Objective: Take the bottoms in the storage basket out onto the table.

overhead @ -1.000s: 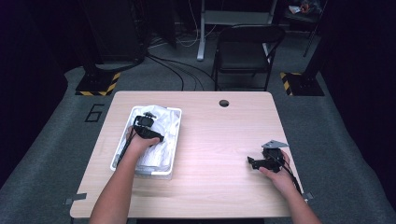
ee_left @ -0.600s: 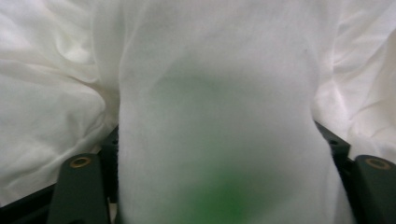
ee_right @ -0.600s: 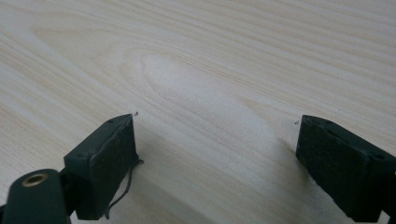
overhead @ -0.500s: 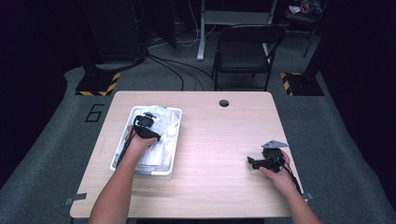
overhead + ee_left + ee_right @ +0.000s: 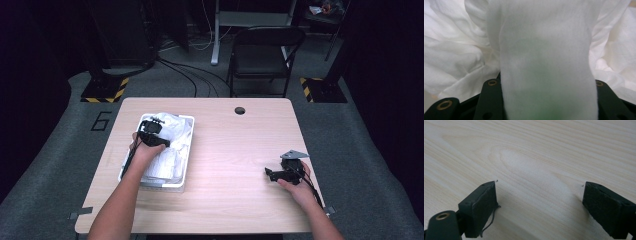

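A white basket (image 5: 189,150) at the table's left holds a heap of white cloths (image 5: 172,145). My left gripper (image 5: 150,131) hangs over the heap, pointing down into it. Its jaws have just been closing, and they are now shut on a fold of white cloth (image 5: 544,62) that runs up between the black fingers (image 5: 490,95). My right gripper (image 5: 270,174) rests low over the bare wood at the table's right, well away from the basket. It is open, and between its pads (image 5: 481,205) there is only table.
The light wooden table (image 5: 235,145) has a round cable hole (image 5: 240,110) near its far edge. A black chair (image 5: 262,50) stands behind the table. Cables lie on the grey floor, and yellow-black tape marks both sides.
The left hand has lifted slightly above the heap in the basket. The right hand has stayed where it was.
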